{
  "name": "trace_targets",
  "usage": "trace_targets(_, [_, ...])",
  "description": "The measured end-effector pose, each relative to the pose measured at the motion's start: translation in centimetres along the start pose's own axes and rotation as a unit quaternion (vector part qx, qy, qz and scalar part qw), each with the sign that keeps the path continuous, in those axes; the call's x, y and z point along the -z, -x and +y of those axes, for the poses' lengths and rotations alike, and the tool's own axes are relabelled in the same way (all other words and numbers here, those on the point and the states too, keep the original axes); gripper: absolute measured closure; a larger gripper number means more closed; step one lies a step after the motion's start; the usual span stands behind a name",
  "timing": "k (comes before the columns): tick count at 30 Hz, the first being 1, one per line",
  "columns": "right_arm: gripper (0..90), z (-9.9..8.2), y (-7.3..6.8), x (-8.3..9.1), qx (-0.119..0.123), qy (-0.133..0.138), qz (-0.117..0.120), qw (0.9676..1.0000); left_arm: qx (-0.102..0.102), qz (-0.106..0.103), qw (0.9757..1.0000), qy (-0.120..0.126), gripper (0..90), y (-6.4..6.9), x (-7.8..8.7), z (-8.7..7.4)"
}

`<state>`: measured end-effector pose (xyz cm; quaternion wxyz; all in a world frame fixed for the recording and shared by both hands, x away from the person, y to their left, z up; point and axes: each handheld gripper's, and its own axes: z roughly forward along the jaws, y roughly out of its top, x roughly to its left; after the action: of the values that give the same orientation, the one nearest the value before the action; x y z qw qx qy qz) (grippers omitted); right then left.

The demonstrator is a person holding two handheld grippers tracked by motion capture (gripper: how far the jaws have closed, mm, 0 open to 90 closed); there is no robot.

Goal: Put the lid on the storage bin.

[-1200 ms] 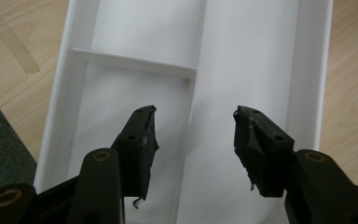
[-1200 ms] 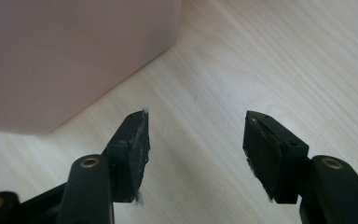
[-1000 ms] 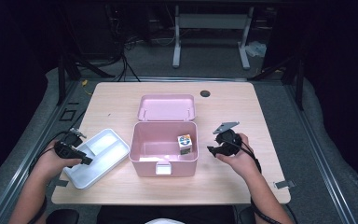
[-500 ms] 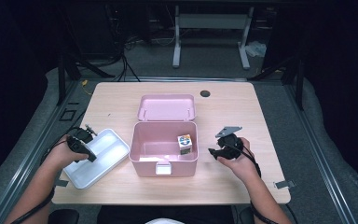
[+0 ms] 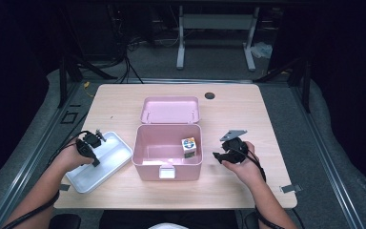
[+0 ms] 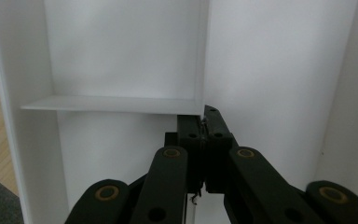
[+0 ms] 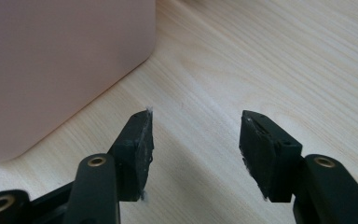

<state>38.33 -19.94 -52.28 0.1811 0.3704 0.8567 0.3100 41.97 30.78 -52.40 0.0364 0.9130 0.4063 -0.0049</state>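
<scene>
A white divided tray lies at the table's front left. My left gripper points down into it. In the left gripper view this gripper has just been closing and is shut on the tray's thin divider wall. An open pink box stands in the middle with its lid laid back and a small colourful cube inside at the right. My right gripper rests to the right of the box. Its jaws have just been closing slightly and stand open over bare wood beside the pink box wall.
The wooden table has a small black round cap near its far edge. Grey floor matting surrounds the table. A metal stand is behind it. Bare wood lies right of the box and along the far side.
My left hand moved right and down onto the tray and its jaws closed on the divider. The right hand stayed almost still.
</scene>
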Motion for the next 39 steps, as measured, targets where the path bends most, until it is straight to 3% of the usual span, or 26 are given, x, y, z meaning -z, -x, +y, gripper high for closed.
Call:
trace_targets(6, [44.4, -0.1, 0.1, 0.0, -0.005, 0.000, 0.004, 1.0000, 0.004, -0.009, 0.9999, 0.004, 88.9, -0.2, 1.2, 0.2])
trace_targets(19, [44.5, -0.2, 0.3, 0.0, -0.005, 0.003, 0.006, 1.0000, 0.000, -0.001, 0.9998, 0.020, 88.9, -0.6, 6.6, -0.4])
trace_targets(39, [44.8, -0.2, 0.3, 0.0, -0.006, 0.003, 0.004, 1.0000, -0.022, 0.004, 0.9986, 0.047, 89.0, 0.1, 12.4, -0.7])
